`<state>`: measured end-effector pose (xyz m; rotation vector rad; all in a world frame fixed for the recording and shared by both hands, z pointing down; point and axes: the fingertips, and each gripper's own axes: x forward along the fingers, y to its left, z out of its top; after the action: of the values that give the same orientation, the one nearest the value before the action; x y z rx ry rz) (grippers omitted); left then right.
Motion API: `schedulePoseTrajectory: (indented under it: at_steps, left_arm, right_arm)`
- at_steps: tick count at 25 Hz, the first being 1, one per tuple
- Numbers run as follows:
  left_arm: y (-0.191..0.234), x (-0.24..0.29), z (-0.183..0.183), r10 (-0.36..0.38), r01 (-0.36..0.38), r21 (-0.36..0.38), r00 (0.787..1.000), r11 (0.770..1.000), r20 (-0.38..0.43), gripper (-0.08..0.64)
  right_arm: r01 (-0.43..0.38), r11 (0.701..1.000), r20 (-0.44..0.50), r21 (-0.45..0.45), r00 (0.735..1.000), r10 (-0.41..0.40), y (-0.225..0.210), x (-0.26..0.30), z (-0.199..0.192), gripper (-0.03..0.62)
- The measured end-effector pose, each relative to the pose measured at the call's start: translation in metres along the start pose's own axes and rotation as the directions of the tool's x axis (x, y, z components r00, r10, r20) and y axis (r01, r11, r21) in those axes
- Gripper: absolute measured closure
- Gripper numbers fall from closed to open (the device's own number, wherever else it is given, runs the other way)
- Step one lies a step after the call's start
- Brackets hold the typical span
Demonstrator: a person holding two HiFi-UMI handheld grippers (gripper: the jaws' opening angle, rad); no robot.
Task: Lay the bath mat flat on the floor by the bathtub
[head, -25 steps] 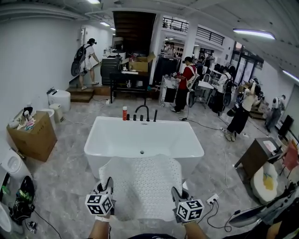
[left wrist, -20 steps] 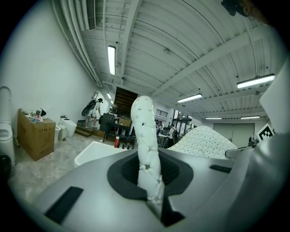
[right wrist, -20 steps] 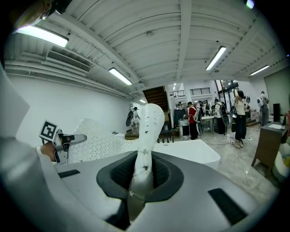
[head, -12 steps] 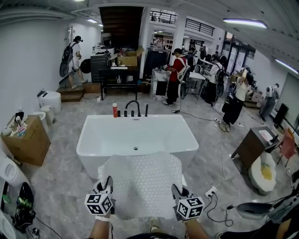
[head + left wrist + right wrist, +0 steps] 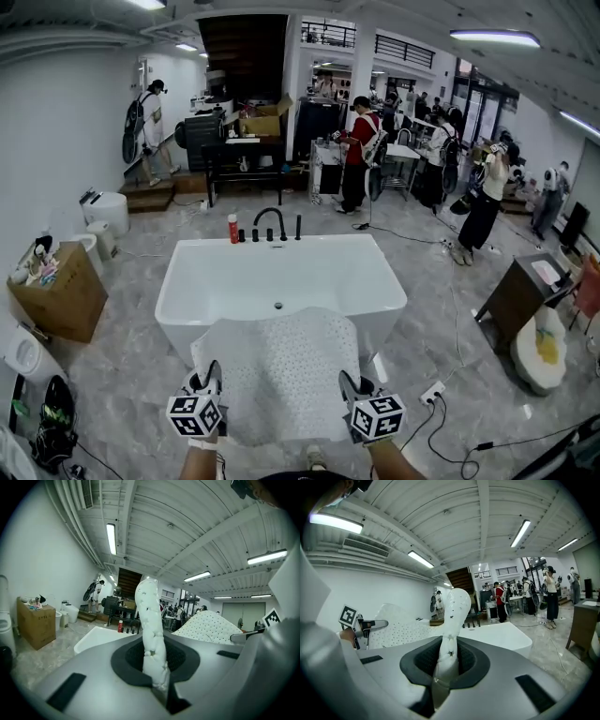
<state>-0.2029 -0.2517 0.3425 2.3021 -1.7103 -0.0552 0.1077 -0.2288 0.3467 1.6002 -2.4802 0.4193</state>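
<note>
A white perforated bath mat hangs stretched between my two grippers, its far edge draped over the near rim of the white bathtub. My left gripper is shut on the mat's near left corner; that pinched edge rises between its jaws in the left gripper view. At the mat's near right corner my right gripper is shut as well, with the folded edge standing up from its jaws. Both grippers are held just in front of the tub, above the grey marble floor.
A black faucet and a red bottle stand at the tub's far rim. A cardboard box sits at left, a wooden cabinet at right. A socket strip with cables lies on the floor at right. Several people stand beyond.
The whole view has shifted slightly while both grippers kept hold of the mat. The tub appears a little further away than a second ago, and a shoe tip shows at the bottom edge.
</note>
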Motion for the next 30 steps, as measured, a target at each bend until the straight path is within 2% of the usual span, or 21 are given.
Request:
schedulePoseTrajectory:
  at_steps: [10, 23, 30]
  left_arm:
    - [-0.027, 0.070, 0.010, 0.004, -0.004, 0.008, 1.000, 1.000, 0.004, 0.525]
    - [-0.051, 0.152, -0.015, 0.020, -0.017, 0.055, 0.998, 0.998, -0.053, 0.525]
    - [-0.057, 0.173, -0.026, 0.050, -0.045, 0.068, 0.996, 0.997, -0.076, 0.525]
  right_arm:
    - [0.002, 1.000, 0.012, -0.004, 1.000, -0.002, -0.071, 0.032, 0.028, 0.543]
    - [0.001, 1.000, -0.040, 0.010, 0.999, 0.000, -0.147, 0.073, 0.012, 0.543]
    - [-0.008, 0.999, -0.049, 0.037, 0.999, 0.010, -0.178, 0.089, 0.006, 0.543]
